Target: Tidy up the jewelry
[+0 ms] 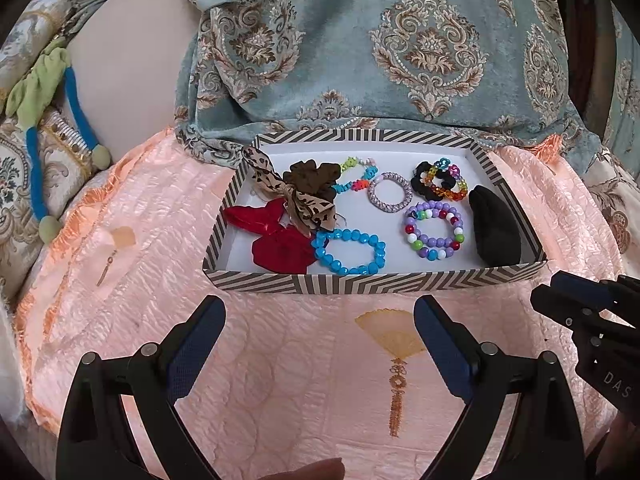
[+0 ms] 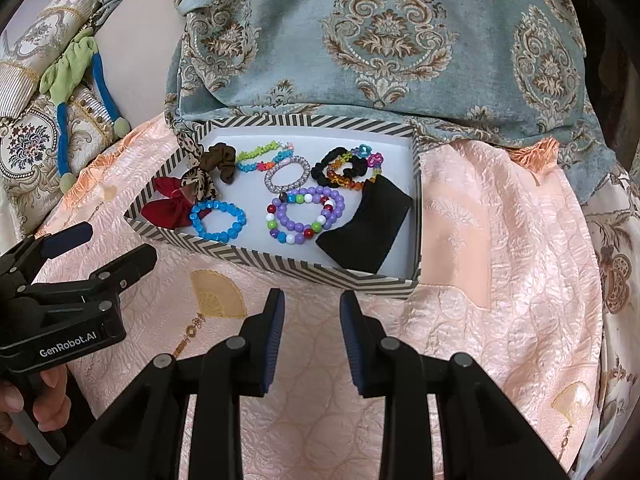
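Note:
A striped box (image 1: pixel 372 283) (image 2: pixel 280 265) with a white floor holds the jewelry: a blue bead bracelet (image 1: pixel 350 251) (image 2: pixel 218 220), a purple bead bracelet (image 1: pixel 434 230) (image 2: pixel 306 214), a silver ring bracelet (image 1: pixel 390 192) (image 2: pixel 287 174), a rainbow bracelet on a black scrunchie (image 1: pixel 440 178) (image 2: pixel 348 168), a red bow (image 1: pixel 276 236) (image 2: pixel 170 206), a leopard bow (image 1: pixel 292 196), a brown scrunchie (image 1: pixel 310 178) (image 2: pixel 222 160) and a black pouch (image 1: pixel 496 226) (image 2: pixel 368 226). My left gripper (image 1: pixel 320 320) (image 2: pixel 108 244) is wide open and empty before the box. My right gripper (image 2: pixel 312 312) (image 1: pixel 576 290) is partly open, empty.
The box rests on a peach quilted cloth (image 1: pixel 280 380) (image 2: pixel 500 280) with gold fan prints. A teal damask fabric (image 1: pixel 380 40) rises behind the box. A green and blue cord (image 1: pixel 36 120) lies on patterned cushions at the left.

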`<state>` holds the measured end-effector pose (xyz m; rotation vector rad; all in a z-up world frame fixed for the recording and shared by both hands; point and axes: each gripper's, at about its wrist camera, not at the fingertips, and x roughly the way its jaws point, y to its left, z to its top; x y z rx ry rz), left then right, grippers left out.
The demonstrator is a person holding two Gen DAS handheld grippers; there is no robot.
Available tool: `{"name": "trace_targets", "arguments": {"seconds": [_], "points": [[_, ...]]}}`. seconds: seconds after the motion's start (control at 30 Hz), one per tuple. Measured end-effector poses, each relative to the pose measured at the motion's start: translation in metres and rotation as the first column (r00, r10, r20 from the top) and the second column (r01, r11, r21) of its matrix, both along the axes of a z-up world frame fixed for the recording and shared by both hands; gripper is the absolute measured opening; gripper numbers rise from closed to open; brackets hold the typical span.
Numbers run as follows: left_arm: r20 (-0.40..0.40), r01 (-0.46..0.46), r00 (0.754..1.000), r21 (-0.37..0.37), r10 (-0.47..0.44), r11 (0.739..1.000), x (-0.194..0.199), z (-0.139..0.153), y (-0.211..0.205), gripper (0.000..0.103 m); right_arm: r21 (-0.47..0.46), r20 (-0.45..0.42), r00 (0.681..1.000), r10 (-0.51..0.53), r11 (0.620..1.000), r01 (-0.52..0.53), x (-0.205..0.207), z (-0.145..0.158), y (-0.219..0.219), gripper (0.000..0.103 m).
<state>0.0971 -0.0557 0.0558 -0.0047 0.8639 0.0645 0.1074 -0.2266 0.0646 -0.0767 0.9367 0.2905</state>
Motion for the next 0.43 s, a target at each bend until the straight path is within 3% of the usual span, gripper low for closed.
{"name": "trace_targets", "arguments": {"seconds": [0.43], "points": [[0.023,0.016,1.000,0.003,-0.016,1.000,-0.0046,0.0022,-0.0050,0.082,-0.004,0.002,1.000,0.004,1.000,-0.004,-0.0011,-0.0009,0.0018,0.029]]}}
